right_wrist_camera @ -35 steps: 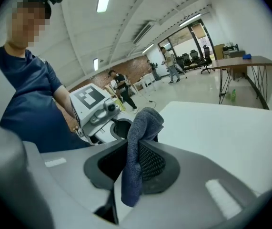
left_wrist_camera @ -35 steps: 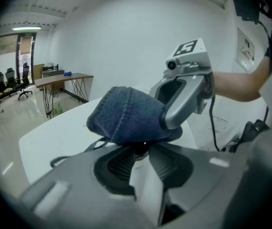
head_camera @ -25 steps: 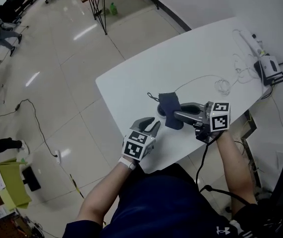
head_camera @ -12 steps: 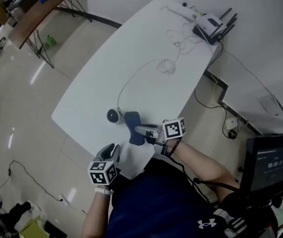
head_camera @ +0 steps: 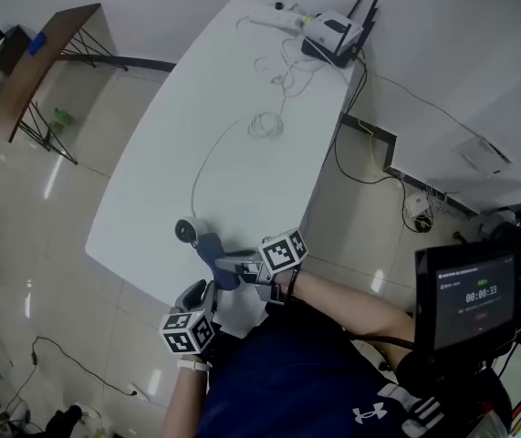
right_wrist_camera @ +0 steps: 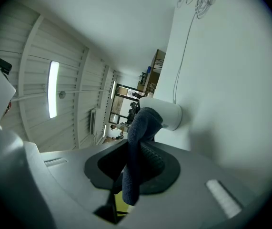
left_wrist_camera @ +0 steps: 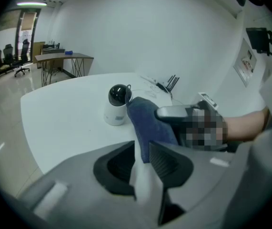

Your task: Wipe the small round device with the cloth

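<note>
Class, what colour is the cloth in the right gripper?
The cloth is dark blue, clearest in the left gripper view.

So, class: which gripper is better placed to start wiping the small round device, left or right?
Right. The right gripper is shut on the cloth, whose free end sits right beside the small round device. The left gripper holds nothing and hangs back near the edge of the table.

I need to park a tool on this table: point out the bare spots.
Bare: the broad strip of table left of the cable, from the small camera to the far end; also right of it, this side of the coil. Crowded: the router end, and around the cloth.
</note>
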`<state>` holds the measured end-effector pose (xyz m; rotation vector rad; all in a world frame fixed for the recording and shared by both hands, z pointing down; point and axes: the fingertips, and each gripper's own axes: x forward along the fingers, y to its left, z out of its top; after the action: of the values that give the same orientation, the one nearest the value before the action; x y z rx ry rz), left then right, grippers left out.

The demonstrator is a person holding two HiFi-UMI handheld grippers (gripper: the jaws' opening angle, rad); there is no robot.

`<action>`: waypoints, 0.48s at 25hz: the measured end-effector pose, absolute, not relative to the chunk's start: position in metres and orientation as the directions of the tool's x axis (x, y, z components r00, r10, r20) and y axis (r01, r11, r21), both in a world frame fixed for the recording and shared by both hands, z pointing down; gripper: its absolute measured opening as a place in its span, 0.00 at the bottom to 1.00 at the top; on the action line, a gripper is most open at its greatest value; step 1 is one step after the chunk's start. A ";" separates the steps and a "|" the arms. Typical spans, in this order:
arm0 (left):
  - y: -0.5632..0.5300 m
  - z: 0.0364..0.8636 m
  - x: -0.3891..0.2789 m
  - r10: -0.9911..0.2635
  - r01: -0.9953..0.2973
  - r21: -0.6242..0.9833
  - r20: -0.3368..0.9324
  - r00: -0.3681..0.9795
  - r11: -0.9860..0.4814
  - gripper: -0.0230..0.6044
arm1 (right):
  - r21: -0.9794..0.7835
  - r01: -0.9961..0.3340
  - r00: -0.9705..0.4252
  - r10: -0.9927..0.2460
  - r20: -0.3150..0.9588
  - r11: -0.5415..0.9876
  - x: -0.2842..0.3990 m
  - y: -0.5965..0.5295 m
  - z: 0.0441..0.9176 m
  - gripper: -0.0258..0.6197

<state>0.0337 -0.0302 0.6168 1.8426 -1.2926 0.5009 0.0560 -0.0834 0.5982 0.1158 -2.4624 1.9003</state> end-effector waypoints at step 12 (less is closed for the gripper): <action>-0.028 0.604 0.009 -0.586 -0.876 0.411 0.655 0.476 -0.252 0.18 | -0.934 -0.318 -0.917 -0.304 0.259 0.163 0.077 -0.104 0.623 0.14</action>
<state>0.0086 -0.0280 0.6043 1.9585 -1.2128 0.4807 0.0769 -0.1038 0.6229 0.6389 -2.3867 1.9224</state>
